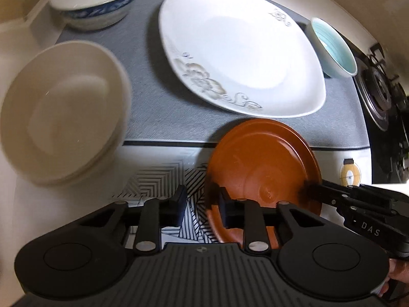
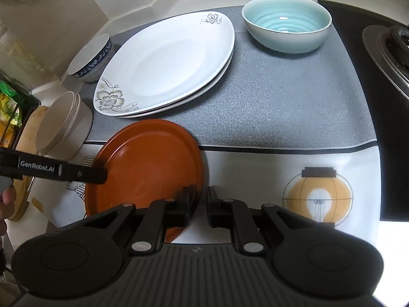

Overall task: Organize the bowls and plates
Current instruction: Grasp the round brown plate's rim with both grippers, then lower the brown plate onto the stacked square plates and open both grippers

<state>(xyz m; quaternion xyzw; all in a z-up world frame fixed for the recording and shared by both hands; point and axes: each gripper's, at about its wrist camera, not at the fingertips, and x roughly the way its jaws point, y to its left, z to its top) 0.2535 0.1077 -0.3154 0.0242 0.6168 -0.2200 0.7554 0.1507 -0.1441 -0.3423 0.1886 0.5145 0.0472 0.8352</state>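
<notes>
A brown plate (image 1: 263, 176) (image 2: 148, 171) lies on the cloth at the counter's front. My left gripper (image 1: 202, 204) straddles its left rim, jaws apart. My right gripper (image 2: 202, 204) straddles its right rim, jaws a small gap apart; it shows in the left wrist view (image 1: 311, 192). The left gripper's finger (image 2: 94, 174) rests over the plate's left edge. Two stacked white floral plates (image 1: 240, 56) (image 2: 166, 61) lie on the grey mat. A teal bowl (image 1: 332, 48) (image 2: 286, 25), a blue-patterned bowl (image 1: 97, 2) (image 2: 92, 56) and stacked cream bowls (image 1: 64, 112) (image 2: 64, 125) stand around.
A gas stove (image 1: 383, 94) (image 2: 388, 48) sits at the right. The grey mat (image 2: 281, 97) has bare room right of the white plates. A rack with packets (image 2: 10, 107) and a wooden board (image 2: 25, 148) stand at the far left.
</notes>
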